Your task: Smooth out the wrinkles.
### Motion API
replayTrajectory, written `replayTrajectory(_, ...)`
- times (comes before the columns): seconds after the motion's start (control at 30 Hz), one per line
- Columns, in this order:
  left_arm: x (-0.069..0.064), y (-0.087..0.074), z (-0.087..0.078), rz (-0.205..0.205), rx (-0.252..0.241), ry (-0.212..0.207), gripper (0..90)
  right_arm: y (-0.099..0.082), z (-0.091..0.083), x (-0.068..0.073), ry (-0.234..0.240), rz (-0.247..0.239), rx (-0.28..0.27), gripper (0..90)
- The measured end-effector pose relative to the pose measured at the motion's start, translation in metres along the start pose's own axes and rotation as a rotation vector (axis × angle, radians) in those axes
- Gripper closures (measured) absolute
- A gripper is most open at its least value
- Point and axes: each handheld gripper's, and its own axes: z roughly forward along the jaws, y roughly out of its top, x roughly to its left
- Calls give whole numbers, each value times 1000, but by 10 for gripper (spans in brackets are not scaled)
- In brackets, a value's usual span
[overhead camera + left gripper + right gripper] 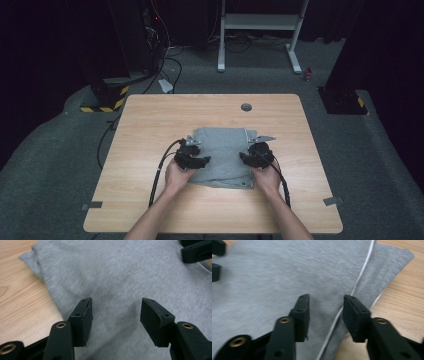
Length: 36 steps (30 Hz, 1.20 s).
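Folded grey garment [222,155] lies mid-bench [150,120], directly under both my tools. Left hand-held gripper [116,312] hovers wide and empty over its left side; right hand-held gripper [325,312] sits half-open, empty, straddling the white seam [362,272] near the right edge.

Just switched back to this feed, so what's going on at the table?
A person is working a folded grey garment on the wooden table with two tools. The left hand-held gripper and right hand-held gripper sit at its opposite sides, jaws open above the fabric, gripping nothing. A white cord runs along the right side.
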Motion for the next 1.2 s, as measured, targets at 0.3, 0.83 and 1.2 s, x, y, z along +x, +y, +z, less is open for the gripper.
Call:
replayTrajectory(0.3, -20, -35, -12, 70, 45, 30, 440, -39, -16, 26, 58, -88, 33, 687)
replayTrajectory(0.83, -5, -38, -38, -36, -79, 5, 419, -40, -42, 14, 39, -35, -65, 585)
replayTrajectory(1.2, 10, -40, -63, -67, -145, 31, 410, -36, -65, -5, 10, 15, -125, 551)
